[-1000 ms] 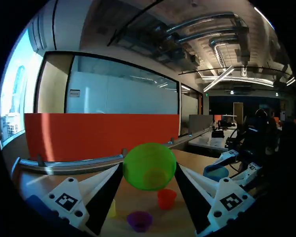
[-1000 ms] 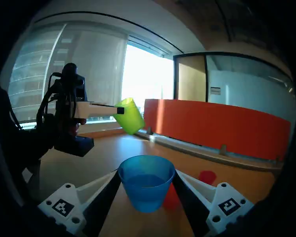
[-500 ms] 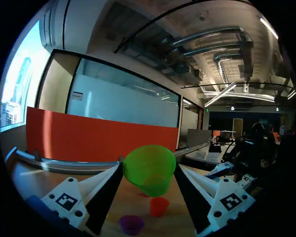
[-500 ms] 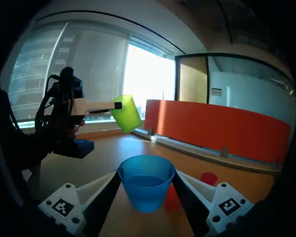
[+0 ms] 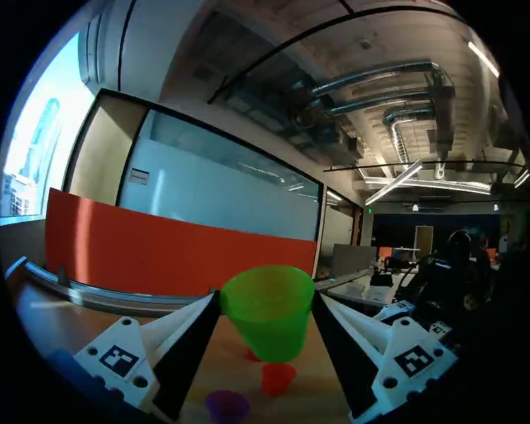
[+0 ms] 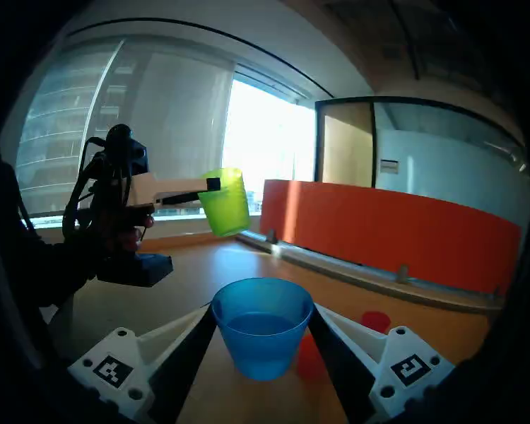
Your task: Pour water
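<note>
Pinching upright, mouth-up cups: left hand-held gripper (image 5: 265, 298) the green cup (image 5: 267, 321), right hand-held gripper (image 6: 263, 309) the blue cup (image 6: 261, 343)

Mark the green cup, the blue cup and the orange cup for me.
green cup (image 5: 268, 332), left gripper view, front wall.
blue cup (image 6: 262, 357), right gripper view, front wall.
orange cup (image 5: 278, 378), left gripper view, side wall.
</note>
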The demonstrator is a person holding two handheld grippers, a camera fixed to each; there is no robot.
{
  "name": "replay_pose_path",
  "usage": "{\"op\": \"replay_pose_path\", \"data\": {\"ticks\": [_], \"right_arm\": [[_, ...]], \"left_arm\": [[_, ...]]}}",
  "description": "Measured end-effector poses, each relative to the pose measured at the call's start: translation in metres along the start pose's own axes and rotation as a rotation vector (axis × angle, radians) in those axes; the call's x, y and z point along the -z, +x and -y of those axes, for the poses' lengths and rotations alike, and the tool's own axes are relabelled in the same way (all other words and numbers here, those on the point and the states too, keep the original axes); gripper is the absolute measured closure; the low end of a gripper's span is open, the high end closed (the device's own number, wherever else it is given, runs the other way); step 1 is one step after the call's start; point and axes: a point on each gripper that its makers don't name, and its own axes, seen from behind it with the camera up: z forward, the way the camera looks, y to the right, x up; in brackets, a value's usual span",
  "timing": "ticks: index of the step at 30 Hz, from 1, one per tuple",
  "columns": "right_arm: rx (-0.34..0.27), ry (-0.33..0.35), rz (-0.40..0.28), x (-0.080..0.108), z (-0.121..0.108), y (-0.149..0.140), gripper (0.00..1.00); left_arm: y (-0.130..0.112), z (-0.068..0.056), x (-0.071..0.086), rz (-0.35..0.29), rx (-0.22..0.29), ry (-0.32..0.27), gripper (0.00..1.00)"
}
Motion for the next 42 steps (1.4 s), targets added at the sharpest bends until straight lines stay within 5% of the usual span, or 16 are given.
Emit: {"op": "replay_pose_path", "data": {"ticks": [11,26,42], "right_arm": [[0.002,0.002,-0.004,0.000,0.002,0.001,0.09],[-0.010,0.000,-0.010,-0.001,-0.001,-0.003,0.09],[-0.001,0.003,-0.009,0.000,-0.003,0.002,0.09]], "left_arm": [[-0.002,-0.006,-0.001,0.012,-0.008,-0.011,0.10],[-0.030,-0.013,0.000,0.133,-0.130,-0.025,0.11],[-0.047,-0.022,0.009,0.189,-0.164,-0.056,0.11]]}}
